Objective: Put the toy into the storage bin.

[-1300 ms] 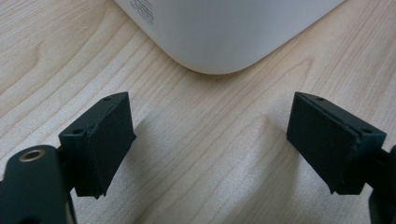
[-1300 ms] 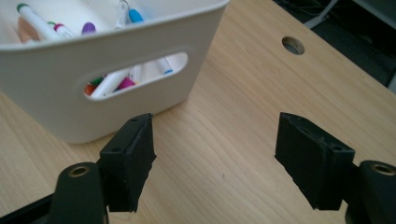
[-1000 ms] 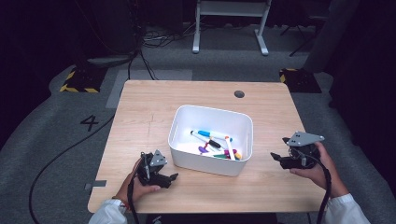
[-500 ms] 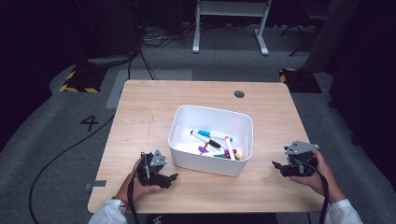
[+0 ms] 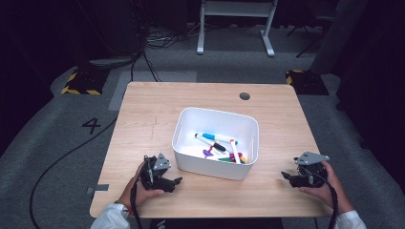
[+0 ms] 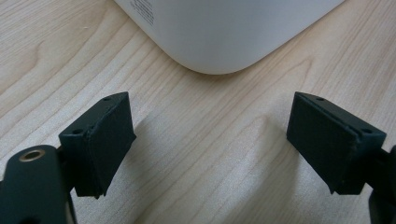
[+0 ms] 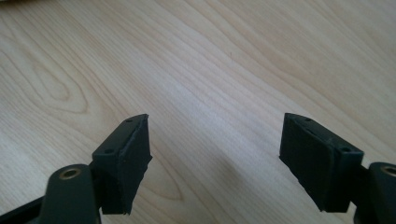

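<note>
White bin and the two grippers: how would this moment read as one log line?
bin: mid-table, markers inside | left gripper: open, empty, beside bin | right gripper: open, empty, over bare table

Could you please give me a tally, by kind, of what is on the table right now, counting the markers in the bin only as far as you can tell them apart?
White bin: 1
Markers in the bin: about 5, in an overlapping pile, so the exact number is unclear
Hand-held grippers: 2, the left gripper and the right gripper, both open and empty
Total: about 8
</note>
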Tool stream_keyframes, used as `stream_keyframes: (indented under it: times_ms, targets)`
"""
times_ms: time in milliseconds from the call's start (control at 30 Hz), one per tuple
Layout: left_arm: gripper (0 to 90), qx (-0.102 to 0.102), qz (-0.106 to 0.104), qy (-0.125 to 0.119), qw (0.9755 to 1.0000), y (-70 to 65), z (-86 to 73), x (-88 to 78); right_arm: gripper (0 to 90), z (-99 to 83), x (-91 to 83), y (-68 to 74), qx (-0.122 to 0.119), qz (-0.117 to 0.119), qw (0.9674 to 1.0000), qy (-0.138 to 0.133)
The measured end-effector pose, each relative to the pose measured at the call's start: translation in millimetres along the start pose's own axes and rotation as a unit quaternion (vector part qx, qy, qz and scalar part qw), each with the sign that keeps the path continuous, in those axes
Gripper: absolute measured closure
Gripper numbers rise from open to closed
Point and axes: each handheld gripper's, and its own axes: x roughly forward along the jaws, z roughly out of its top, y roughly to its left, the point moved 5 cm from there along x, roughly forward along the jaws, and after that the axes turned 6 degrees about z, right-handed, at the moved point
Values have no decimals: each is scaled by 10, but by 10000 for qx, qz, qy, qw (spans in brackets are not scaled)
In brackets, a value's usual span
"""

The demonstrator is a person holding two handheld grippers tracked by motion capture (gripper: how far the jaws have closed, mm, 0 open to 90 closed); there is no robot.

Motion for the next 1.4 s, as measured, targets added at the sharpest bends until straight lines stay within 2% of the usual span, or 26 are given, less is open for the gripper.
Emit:
stream_keyframes:
  times_ms: [200,567,767,833,1000,1133,1400]
  targets:
    - [149,5,13,-2,10000,2,0,-1,247,-103,20,-10,122,-22,9999,-11]
    - [149,8,16,-2,10000,3,0,-1,229,-304,0,-60,514,193,9983,-208]
    - [149,-3,0,3,10000,0,0,0,208,-403,-21,-110,797,293,9955,-413]
    - [149,4,12,-2,10000,2,0,0,197,-441,-25,-130,943,328,9936,-522]
    - [148,7,10,-2,10000,5,3,2,199,-531,-49,-192,1117,175,9903,-807]
    - [149,22,60,-7,10000,12,5,1,199,-573,-73,-247,1227,20,9893,-784]
    - [148,32,70,-10,10000,16,7,2,199,-580,-75,-261,1270,-24,9887,-792]
